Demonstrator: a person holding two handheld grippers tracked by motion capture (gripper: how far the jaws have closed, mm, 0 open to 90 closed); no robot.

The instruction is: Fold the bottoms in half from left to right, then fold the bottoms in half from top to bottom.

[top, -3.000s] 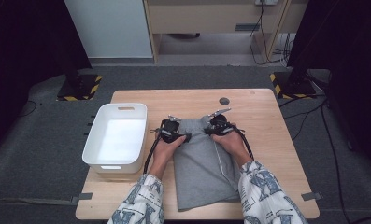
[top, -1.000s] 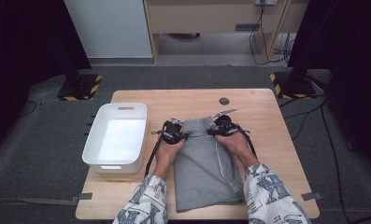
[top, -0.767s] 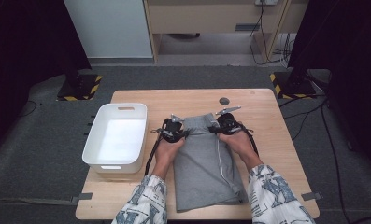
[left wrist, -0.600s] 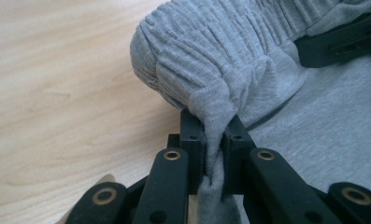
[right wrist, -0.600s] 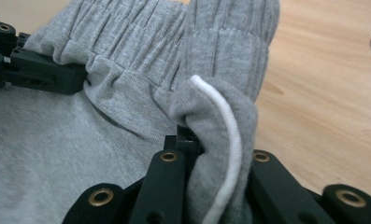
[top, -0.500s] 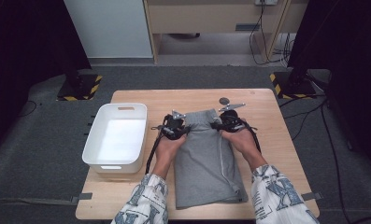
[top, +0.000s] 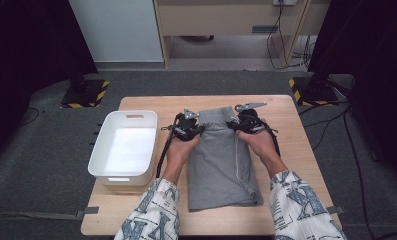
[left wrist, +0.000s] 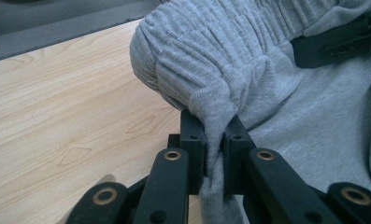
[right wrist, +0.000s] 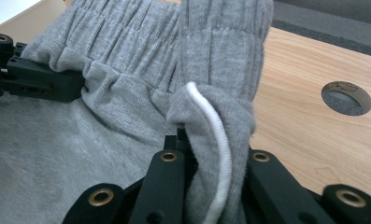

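Note:
A pair of grey sweat shorts (top: 221,160) lies lengthwise on the wooden table (top: 296,120), its elastic waistband (top: 216,116) at the far end lifted off the wood. My left gripper (top: 188,127) is shut on the waistband's left corner, the fabric (left wrist: 211,116) pinched between its black jaws. My right gripper (top: 247,120) is shut on the right corner (right wrist: 216,116), with a white drawstring (right wrist: 220,154) caught in the grip. In each gripper view the other gripper's black jaws hold the far corner of the waistband.
A white plastic bin (top: 124,147) stands on the table's left side, nothing in it. A round cable hole (right wrist: 346,98) sits in the wood to the right of the shorts. Dark floor with cables surrounds the table.
Both grippers have moved away from the person and upward, carrying the waistband with them; the shorts have been drawn out longer toward the table's far edge.

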